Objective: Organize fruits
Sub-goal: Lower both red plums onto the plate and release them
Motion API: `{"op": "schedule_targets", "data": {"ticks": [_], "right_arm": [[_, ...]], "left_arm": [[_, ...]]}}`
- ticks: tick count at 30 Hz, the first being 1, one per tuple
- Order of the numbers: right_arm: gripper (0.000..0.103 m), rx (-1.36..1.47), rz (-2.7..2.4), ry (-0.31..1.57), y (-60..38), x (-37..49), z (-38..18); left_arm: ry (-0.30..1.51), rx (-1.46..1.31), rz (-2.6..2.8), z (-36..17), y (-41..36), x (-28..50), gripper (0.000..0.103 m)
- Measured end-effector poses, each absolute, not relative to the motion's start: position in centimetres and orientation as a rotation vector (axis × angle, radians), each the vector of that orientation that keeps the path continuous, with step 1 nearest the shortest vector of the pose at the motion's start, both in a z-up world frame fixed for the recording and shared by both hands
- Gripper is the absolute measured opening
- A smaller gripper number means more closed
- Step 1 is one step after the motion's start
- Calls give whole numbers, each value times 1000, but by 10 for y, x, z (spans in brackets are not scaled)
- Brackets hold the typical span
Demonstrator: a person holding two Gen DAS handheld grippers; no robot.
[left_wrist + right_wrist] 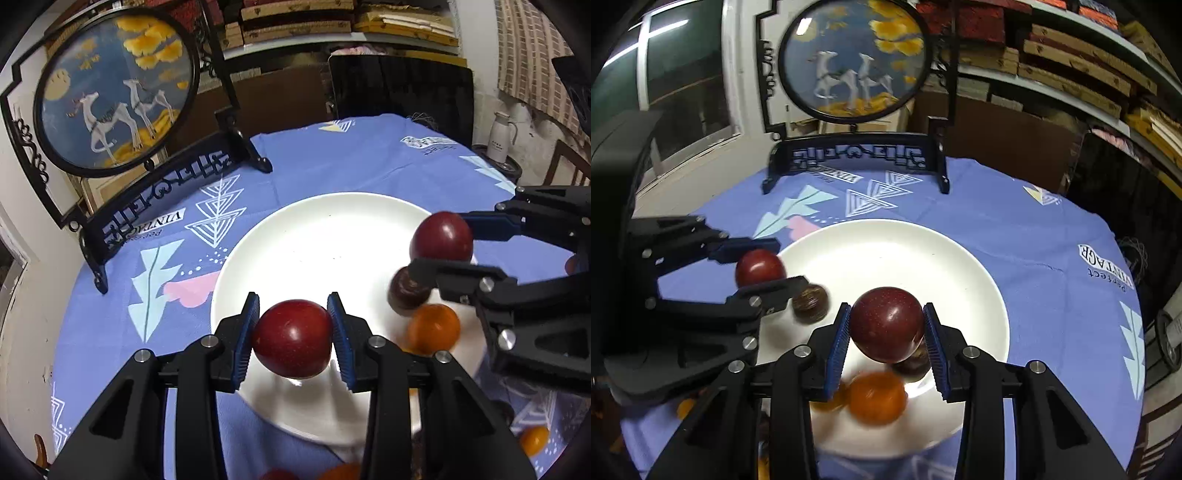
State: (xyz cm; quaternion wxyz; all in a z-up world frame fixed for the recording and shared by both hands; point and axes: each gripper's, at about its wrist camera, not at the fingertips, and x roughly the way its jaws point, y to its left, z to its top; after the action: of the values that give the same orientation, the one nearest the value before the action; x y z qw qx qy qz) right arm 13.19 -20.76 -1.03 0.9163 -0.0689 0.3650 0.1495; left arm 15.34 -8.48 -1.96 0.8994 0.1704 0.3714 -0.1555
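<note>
- The left gripper point(293, 338) is clamped on a red apple point(291, 338), pads against its widest sides, above the near rim of the white plate point(295, 229).
- The right gripper point(886, 326) likewise squeezes a second red apple point(886, 323) over the plate's near-right part.
- Both apples look firm, smooth and glossy, probably slippery; holding across the middle seems safest.
- An orange fruit point(877, 397) and dark brown fruits point(809, 303) lie on the plate beneath.

The left gripper point(293, 341) and the right gripper point(886, 326) are each clamped on something round between their blue pads, the two converging from opposite sides, fingertips apart.
</note>
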Motion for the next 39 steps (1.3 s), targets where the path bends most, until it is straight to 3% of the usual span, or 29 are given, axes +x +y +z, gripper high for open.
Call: {"op": "schedule_targets", "data": {"ticks": [10,11,12,13,18,29,33,39], "right_arm": [[42,-138,305,777,-207,167,-25],[45,-139,309,775,-207,167,-25],[56,-139,302,762,-208,165,-23],[59,-136,299,749,-208,163,-20],[59,-129,313,726,-214,147,-7],[65,-173,346,747,-226,45,-8],[74,-205,370,777,-227,-5,-22],[74,-267,387,850,-229,-60,-52]], "left_arm": [[819,360,-286,-38,-89,179,38],[826,359,-285,-40,-89,179,40],[826,358,-285,-40,-89,179,43],[817,356,-282,-39,-88,178,50],[791,354,-280,-29,-83,168,54],[747,328,-293,-8,-39,103,65],[753,328,-325,-11,-17,60,72],[764,390,-379,-28,-4,6,75]]}}
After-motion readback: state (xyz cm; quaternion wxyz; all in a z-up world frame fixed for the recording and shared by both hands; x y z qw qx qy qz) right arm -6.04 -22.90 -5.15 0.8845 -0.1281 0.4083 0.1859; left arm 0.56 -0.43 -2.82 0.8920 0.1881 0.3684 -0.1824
